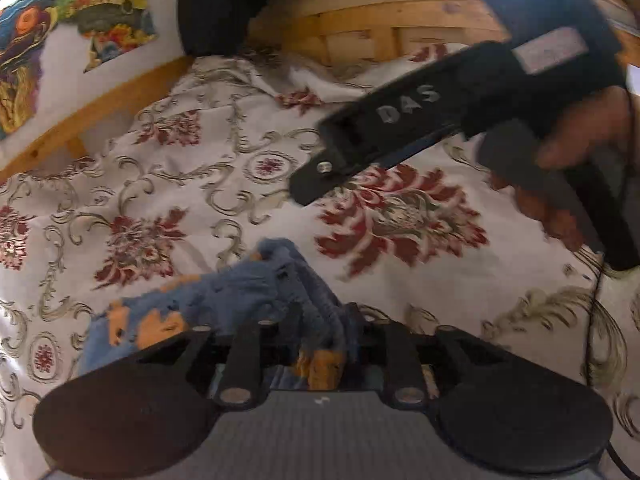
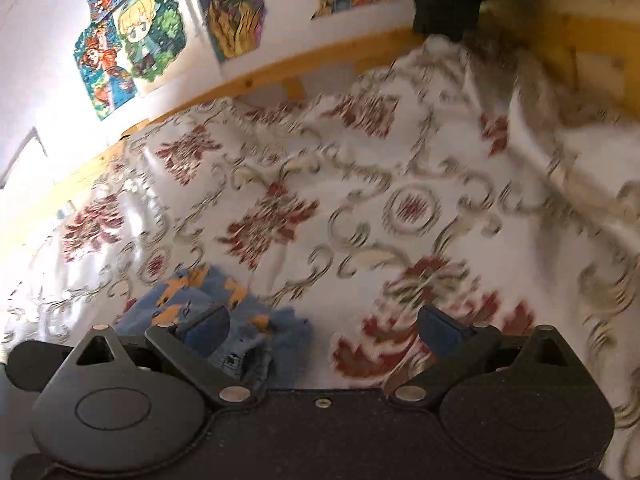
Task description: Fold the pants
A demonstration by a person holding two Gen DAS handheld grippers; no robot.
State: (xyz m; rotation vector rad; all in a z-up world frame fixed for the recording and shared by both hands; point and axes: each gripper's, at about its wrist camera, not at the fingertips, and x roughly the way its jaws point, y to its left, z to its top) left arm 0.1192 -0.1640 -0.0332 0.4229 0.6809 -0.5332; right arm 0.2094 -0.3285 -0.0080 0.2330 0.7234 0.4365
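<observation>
The left gripper (image 1: 320, 312) was pinched tight on a bunched fold of the pants (image 1: 224, 300), a blue fabric with orange patches that rose in a ridge between its fingers and spilled away to the left over the bedspread (image 1: 168, 184). The right gripper (image 2: 320, 328) stood with its blue-padded fingers (image 2: 208, 328) spread wide and nothing between them; in its own view the pants (image 2: 224, 320) lay just behind and beside its left finger, crumpled low on the cover.

From the left wrist view, the right gripper (image 1: 304, 188) hung above the bedspread ahead and to the right, held by a hand (image 1: 576, 168) wrapped round its handle, with a thin cable (image 1: 592, 312) trailing down beside it. That tool hid part of the cream cover with its red flowers and grey scrolls. Beyond lay the wooden bed frame (image 1: 384, 20), a dark object (image 1: 216, 4) leaning at the corner, and bright cartoon posters (image 2: 132, 40) on the white wall (image 2: 40, 40). The right view was heavily blurred.
</observation>
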